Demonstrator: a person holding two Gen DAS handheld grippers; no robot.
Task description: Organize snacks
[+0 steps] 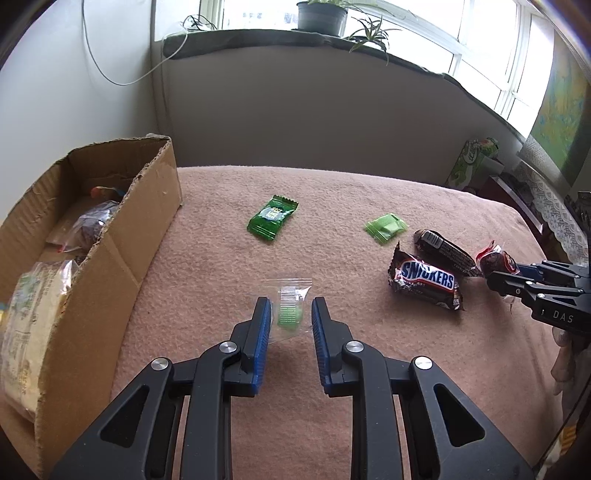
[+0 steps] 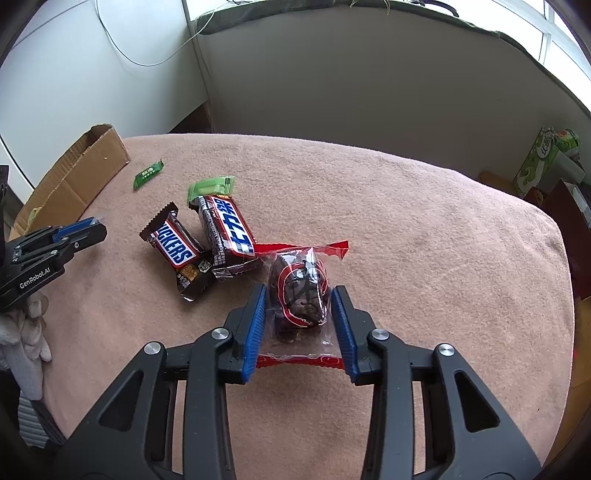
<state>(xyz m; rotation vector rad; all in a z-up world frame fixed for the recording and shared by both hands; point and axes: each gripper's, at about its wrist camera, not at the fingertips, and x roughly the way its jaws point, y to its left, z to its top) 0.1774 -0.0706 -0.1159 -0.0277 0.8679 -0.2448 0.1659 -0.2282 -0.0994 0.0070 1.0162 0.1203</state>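
Observation:
My left gripper [image 1: 289, 308] is open, its blue pads on either side of a clear packet with a green sweet [image 1: 290, 309] lying on the pink blanket. My right gripper [image 2: 300, 295] is open around a red-edged packet with a dark snack [image 2: 301, 291], pads close to its sides. A Snickers bar [image 1: 424, 282] and a second dark bar [image 1: 445, 251] lie side by side; both show in the right wrist view [image 2: 177, 253] [image 2: 227, 232]. A dark green packet [image 1: 272, 218] and a light green packet [image 1: 386, 228] lie farther back.
An open cardboard box [image 1: 122, 236] with several snacks inside stands at the blanket's left edge. A wall and window sill with potted plants [image 1: 321, 16] rise behind. A green carton [image 2: 537, 166] and clutter stand to the right.

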